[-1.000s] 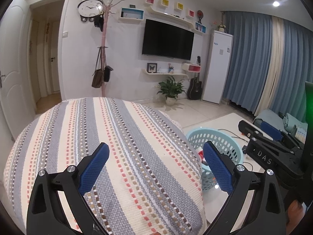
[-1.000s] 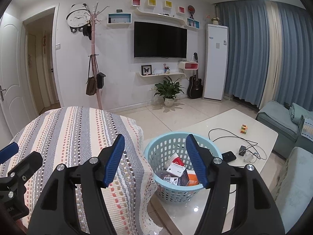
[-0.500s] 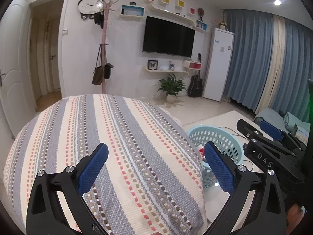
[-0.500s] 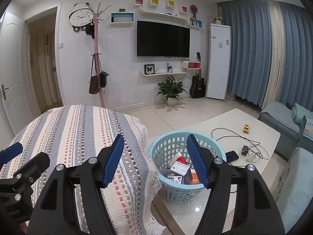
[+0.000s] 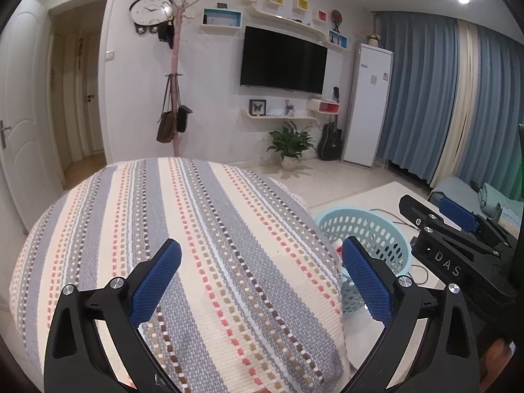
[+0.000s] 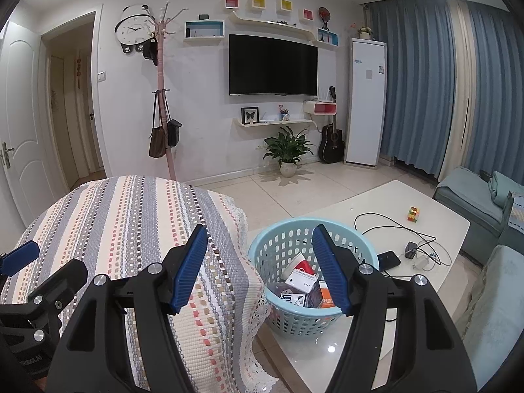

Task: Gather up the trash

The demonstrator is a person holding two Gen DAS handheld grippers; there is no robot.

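Note:
A light blue basket (image 6: 294, 249) stands on the white coffee table (image 6: 376, 203). It holds trash: a red and white cup (image 6: 296, 263) and several small boxes (image 6: 303, 280). My right gripper (image 6: 260, 239) is open and empty, held above the gap between the striped cover and the basket. My left gripper (image 5: 262, 252) is open and empty above the striped woven cover (image 5: 196, 229). The basket shows in the left wrist view (image 5: 366, 232) to the right of that gripper, partly hidden by the cover. The right gripper also shows there (image 5: 455, 229).
On the table lie a black phone (image 6: 388, 258), a charger with cables (image 6: 412, 249) and a small coloured cube (image 6: 413, 213). A teal sofa (image 6: 475, 196) stands on the right. A coat stand (image 6: 163, 114), a plant (image 6: 288, 154) and a guitar (image 6: 332, 145) stand by the far wall.
Both cameras have shifted slightly; the basket and room have drifted a little in view. Both grippers stay open and empty.

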